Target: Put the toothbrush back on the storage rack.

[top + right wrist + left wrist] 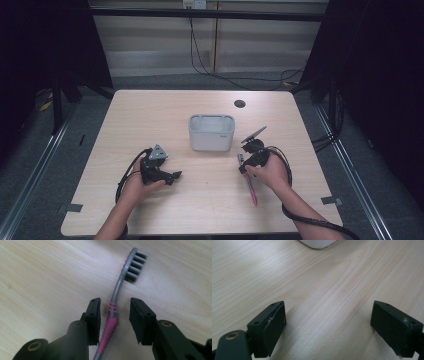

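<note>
overhead forward-down view, two close table [210,195] views

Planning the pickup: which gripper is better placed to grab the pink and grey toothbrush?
Right. The right gripper already straddles the pink and grey toothbrush, jaws open either side of its neck. The left gripper is open over bare wooden table.

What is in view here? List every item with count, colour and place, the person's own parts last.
table: one, light wood, under everything.
container: one, white, open-topped, table centre.
toothbrush: one, pink and grey, lying flat, right of centre.
round hole cover: one, black, far side of the table.
left gripper: one, black, fingers wide apart over bare wood.
right gripper: one, black, fingers open either side of the toothbrush neck.
</note>
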Demonstrator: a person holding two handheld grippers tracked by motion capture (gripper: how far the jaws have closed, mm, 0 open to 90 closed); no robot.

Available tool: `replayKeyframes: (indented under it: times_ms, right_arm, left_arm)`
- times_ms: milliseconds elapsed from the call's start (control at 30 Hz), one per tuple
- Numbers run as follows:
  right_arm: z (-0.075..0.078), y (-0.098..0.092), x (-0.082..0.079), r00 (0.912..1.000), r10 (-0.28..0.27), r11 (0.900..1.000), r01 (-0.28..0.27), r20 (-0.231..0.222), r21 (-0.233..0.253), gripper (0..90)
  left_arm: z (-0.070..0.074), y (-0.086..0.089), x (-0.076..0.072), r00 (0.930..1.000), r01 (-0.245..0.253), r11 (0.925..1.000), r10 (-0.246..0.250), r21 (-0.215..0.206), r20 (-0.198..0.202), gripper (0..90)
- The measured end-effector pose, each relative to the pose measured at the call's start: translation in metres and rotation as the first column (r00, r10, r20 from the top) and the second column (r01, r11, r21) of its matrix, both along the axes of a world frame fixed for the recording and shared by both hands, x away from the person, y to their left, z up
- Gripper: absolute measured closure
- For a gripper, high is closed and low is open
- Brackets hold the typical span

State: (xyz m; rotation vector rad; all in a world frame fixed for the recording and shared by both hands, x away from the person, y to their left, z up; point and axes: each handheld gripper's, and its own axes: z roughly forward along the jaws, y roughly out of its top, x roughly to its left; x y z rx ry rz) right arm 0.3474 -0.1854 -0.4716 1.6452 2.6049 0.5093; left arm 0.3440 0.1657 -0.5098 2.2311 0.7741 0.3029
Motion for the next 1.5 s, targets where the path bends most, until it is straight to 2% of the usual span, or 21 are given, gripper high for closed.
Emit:
replayKeyframes:
  times_ms: [100, 267, 367, 400, 600, 767, 867, 967, 1133, 1167, 1200, 1233, 1267, 1367, 1400, 1500]
  right_arm:
    - [0.000, 0.002, 0.001, 1.0000, -0.006, 1.000, 0.006, -0.002, -0.001, 63.6]
    - [0.000, 0.007, 0.002, 1.0000, -0.003, 0.999, 0.003, 0.001, -0.041, 75.5]
    - [0.001, 0.009, 0.002, 0.9999, 0.008, 0.998, -0.007, 0.007, -0.067, 79.4]
    - [0.001, 0.009, 0.002, 0.9999, -0.006, 0.997, 0.007, 0.009, -0.074, 83.1]
    - [0.000, 0.007, 0.002, 0.9996, -0.028, 0.998, 0.028, 0.006, -0.062, 84.3]
    - [0.000, 0.004, 0.002, 0.9988, -0.049, 0.999, 0.050, 0.006, -0.016, 84.3]
    - [0.005, -0.001, 0.001, 0.9980, -0.052, 0.999, 0.052, 0.036, 0.004, 84.4]
    - [0.010, -0.004, 0.001, 0.9969, -0.064, 0.998, 0.063, 0.045, 0.022, 84.4]
    - [0.025, -0.017, 0.001, 0.9898, -0.099, 0.992, 0.091, 0.102, 0.084, 84.4]
    - [0.025, -0.017, 0.001, 0.9898, -0.099, 0.992, 0.091, 0.102, 0.084, 84.4]
    - [0.030, -0.021, 0.001, 0.9858, -0.103, 0.991, 0.090, 0.133, 0.096, 84.4]
    - [0.030, -0.021, 0.001, 0.9858, -0.103, 0.991, 0.090, 0.133, 0.096, 84.4]
    - [0.035, -0.024, 0.001, 0.9809, -0.110, 0.989, 0.093, 0.160, 0.113, 84.4]
    - [0.039, -0.026, 0.000, 0.9762, -0.125, 0.986, 0.102, 0.177, 0.134, 84.4]
    - [0.043, -0.028, -0.001, 0.9690, -0.124, 0.984, 0.093, 0.213, 0.151, 84.3]
    - [0.049, -0.030, -0.002, 0.9555, -0.133, 0.982, 0.091, 0.263, 0.166, 84.4]
  left_arm:
    - [0.000, 0.000, 0.000, 1.0000, 0.001, 1.0000, -0.001, -0.003, -0.002, 12.8]
    - [0.000, 0.000, 0.000, 1.0000, 0.001, 1.0000, -0.001, -0.001, 0.001, 12.8]
    - [0.000, 0.000, 0.001, 1.0000, 0.001, 1.0000, -0.001, -0.001, 0.001, 12.9]
    - [0.000, 0.000, 0.001, 1.0000, 0.002, 1.0000, -0.002, -0.003, 0.001, 12.9]
    - [0.000, 0.000, 0.001, 1.0000, 0.002, 1.0000, -0.002, -0.004, 0.001, 13.0]
    - [0.000, 0.000, 0.001, 1.0000, 0.002, 1.0000, -0.002, -0.004, 0.001, 13.0]
    - [0.000, 0.000, 0.001, 1.0000, 0.002, 1.0000, -0.002, -0.005, 0.001, 13.0]
    - [0.000, 0.000, 0.001, 1.0000, 0.002, 1.0000, -0.002, -0.004, 0.001, 13.0]
    - [0.000, 0.000, 0.001, 1.0000, 0.002, 1.0000, -0.002, -0.004, 0.001, 13.0]
    - [0.000, 0.000, 0.001, 1.0000, 0.002, 1.0000, -0.002, -0.004, 0.001, 13.0]
    - [0.000, 0.000, 0.001, 1.0000, 0.002, 1.0000, -0.002, -0.004, 0.001, 13.0]
    - [0.000, 0.000, 0.001, 1.0000, 0.002, 1.0000, -0.002, -0.004, 0.001, 13.0]
    - [0.000, 0.000, 0.001, 1.0000, 0.002, 1.0000, -0.002, -0.004, 0.001, 13.0]
    - [0.000, 0.000, 0.001, 1.0000, 0.002, 1.0000, -0.002, -0.004, 0.001, 13.0]
    - [0.000, 0.000, 0.001, 1.0000, 0.002, 1.0000, -0.002, -0.004, 0.001, 13.0]
    - [0.000, 0.000, 0.001, 1.0000, 0.002, 1.0000, -0.002, -0.004, 0.001, 13.0]
